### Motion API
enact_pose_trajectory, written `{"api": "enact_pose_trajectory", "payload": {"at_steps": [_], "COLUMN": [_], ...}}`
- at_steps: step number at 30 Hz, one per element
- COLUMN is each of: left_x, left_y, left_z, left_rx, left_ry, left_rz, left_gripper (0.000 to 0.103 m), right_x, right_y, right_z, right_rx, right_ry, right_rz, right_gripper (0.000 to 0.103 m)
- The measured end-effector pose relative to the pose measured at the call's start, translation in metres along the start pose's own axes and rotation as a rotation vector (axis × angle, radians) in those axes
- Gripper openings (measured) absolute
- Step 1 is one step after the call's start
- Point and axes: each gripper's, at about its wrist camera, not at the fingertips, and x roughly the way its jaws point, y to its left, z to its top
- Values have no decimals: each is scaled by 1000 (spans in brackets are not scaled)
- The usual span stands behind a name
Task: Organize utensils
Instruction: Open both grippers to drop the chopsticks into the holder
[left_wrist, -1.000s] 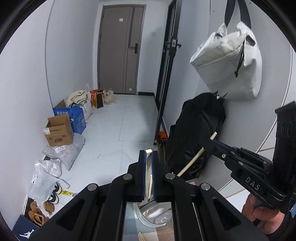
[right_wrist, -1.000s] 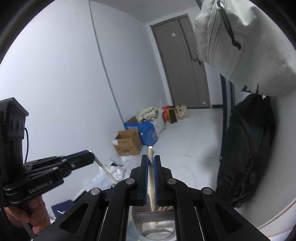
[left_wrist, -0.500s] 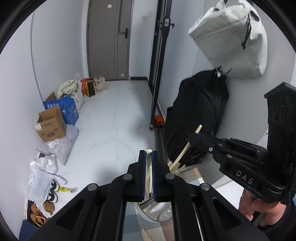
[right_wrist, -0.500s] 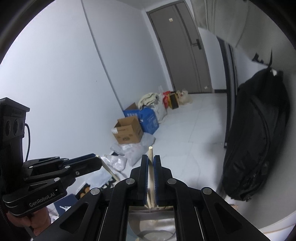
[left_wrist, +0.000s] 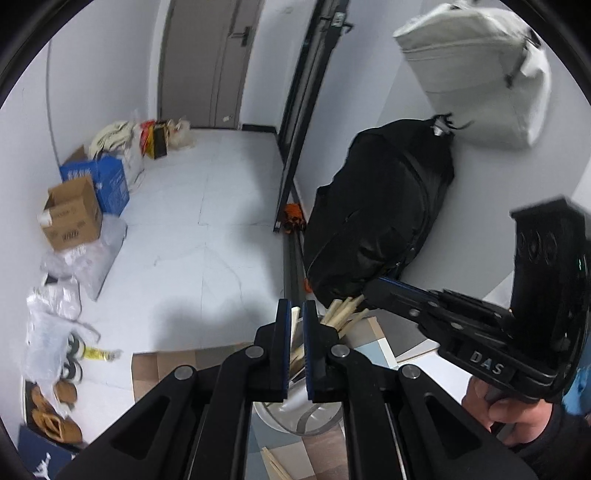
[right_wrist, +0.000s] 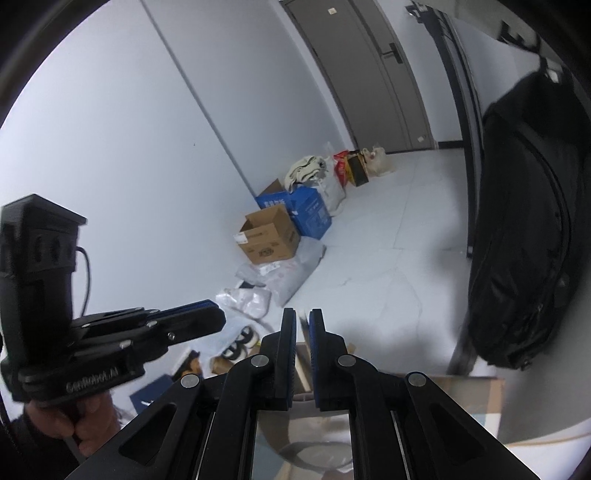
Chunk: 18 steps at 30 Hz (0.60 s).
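In the left wrist view my left gripper (left_wrist: 295, 314) is shut on a pale wooden utensil (left_wrist: 295, 326), held upright over a shiny metal cup (left_wrist: 299, 424). Several wooden handles (left_wrist: 343, 314) stick out of that cup. My right gripper (left_wrist: 369, 290) reaches in from the right, its tip just above those handles. In the right wrist view the right gripper (right_wrist: 303, 321) hangs over the same cup (right_wrist: 306, 443). Its jaws are opening, and no stick shows in the narrow gap between them. The left gripper (right_wrist: 219, 319) is at the left, held by a hand.
The cup stands on a checkered tabletop (left_wrist: 173, 365) near its far edge. Beyond are a black backpack (left_wrist: 376, 214), a hanging white bag (left_wrist: 476, 70), cardboard boxes (left_wrist: 72, 214), plastic bags (left_wrist: 55, 314) and shoes (left_wrist: 55, 406) on the white floor.
Both grippers have sunk and tipped downward toward the cup. The stick that stood up between the right fingers is gone from the gap, and the right jaws have parted slightly.
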Motion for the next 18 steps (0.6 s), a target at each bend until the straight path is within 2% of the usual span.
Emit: {"api": "enact_pose_trajectory", "payload": {"at_steps": [5,9,11,12,14,15,16,18], "left_x": [-3,-9,-14,-18,-24,-27,-32,-41], "left_y": [7,3,2,2,2,2,2,1], "left_z": [-2,-6,-8,-10,-15,-16,-19,-23], "left_rx": [-47,-31,-23,-23,-33,-37,-41,-42], "left_ry": [5,-9,-20,-27,-42,-53,-76,-114], "left_rz": [25,73,94,104,126,133,144,173], "left_gripper": [3,4,4,7,22,34,42,46], "right_x": [-6,-17,-19,-23,-31,-34,-37,-44], "right_y": [-10,-15,-13,-11,-8,-6,-3,1], "right_z": [-6,-11,-11,-12,-15,-16,-17,-21], "right_rx": [48,77,83,83,80,77,72,64], "right_ry": [0,-19,-34,-41,-55,-60,-64,-76], "right_rz": [-2,-4,-1,0,-1,2,2,-3], "right_gripper": [23,25,33,36,45,45,48,56]}}
